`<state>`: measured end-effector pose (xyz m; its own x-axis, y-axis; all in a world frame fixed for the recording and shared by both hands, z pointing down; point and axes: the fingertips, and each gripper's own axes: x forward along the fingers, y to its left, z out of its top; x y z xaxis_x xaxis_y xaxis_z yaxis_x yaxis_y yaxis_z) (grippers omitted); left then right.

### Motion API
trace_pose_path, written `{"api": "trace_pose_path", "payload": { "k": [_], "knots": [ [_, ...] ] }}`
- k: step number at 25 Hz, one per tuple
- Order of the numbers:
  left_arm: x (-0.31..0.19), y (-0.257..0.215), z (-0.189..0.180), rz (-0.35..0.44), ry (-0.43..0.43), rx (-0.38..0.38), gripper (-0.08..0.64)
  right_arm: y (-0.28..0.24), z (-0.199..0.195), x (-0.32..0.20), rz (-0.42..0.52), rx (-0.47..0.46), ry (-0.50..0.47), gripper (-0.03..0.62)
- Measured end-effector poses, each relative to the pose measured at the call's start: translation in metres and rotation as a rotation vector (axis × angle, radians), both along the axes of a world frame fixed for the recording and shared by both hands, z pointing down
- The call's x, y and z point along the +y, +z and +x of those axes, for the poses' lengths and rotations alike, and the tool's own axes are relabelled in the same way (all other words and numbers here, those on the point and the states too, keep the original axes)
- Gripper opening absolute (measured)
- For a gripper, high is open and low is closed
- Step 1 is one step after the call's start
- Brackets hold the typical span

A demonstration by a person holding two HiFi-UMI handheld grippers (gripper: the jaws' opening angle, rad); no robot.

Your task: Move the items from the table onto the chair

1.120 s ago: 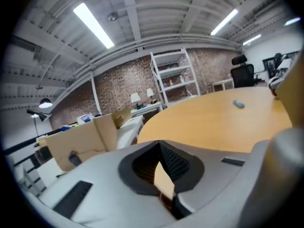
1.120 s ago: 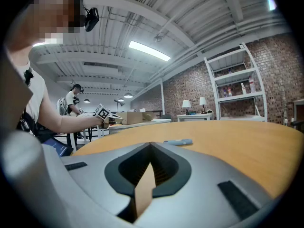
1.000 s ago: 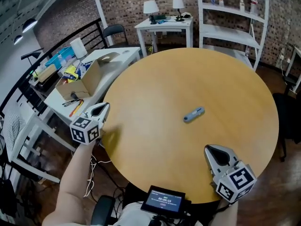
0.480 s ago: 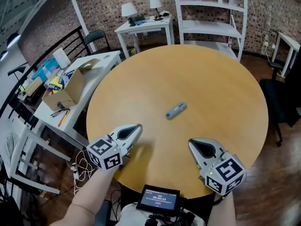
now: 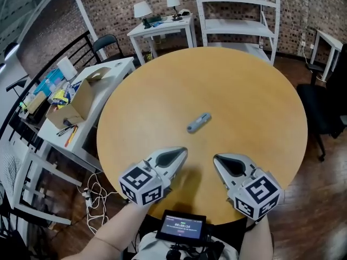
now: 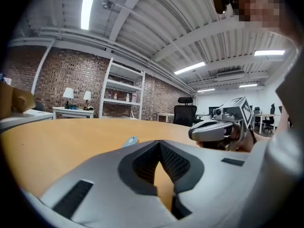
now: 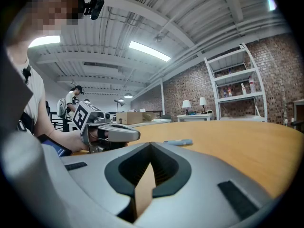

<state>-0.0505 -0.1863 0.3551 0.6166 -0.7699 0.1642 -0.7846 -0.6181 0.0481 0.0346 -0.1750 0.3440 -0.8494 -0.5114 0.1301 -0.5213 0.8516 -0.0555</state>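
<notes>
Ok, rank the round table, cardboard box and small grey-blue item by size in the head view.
1. round table
2. cardboard box
3. small grey-blue item
The box sits farther from the camera, yet still clearly looks bigger than the item.

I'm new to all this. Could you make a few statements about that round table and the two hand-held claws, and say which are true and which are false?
1. A small blue-grey item lies on the round table. True.
2. The left gripper holds that item. False: its jaws are shut on nothing, and the item lies apart from it, further out on the table.
3. The right gripper has its jaws together with nothing between them. True.
4. Several items lie on the round table. False: only the one shows.
5. The cardboard box stands on the round table. False: it stands on the white desk to the left.
</notes>
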Motion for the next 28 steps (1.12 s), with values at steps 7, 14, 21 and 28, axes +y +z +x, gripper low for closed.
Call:
{"api": "trace_pose_path", "payload": {
  "k": [7, 14, 21, 28],
  "knots": [
    [0.007, 0.002, 0.036, 0.000, 0.075, -0.005, 0.000, 0.000, 0.003, 0.000, 0.000, 0.000, 0.003, 0.002],
    [0.010, 0.000, 0.042, 0.007, 0.106, -0.008, 0.004, 0.000, 0.001, 0.001, -0.003, 0.000, 0.000, 0.002],
    [0.010, 0.001, 0.041, 0.006, 0.105, -0.013, 0.002, 0.001, 0.001, -0.001, -0.005, 0.000, 0.020, 0.002],
    [0.010, 0.001, 0.041, 0.002, 0.105, -0.011, 0.000, 0.000, 0.002, -0.001, -0.004, 0.001, 0.020, 0.002]
  ]
}}
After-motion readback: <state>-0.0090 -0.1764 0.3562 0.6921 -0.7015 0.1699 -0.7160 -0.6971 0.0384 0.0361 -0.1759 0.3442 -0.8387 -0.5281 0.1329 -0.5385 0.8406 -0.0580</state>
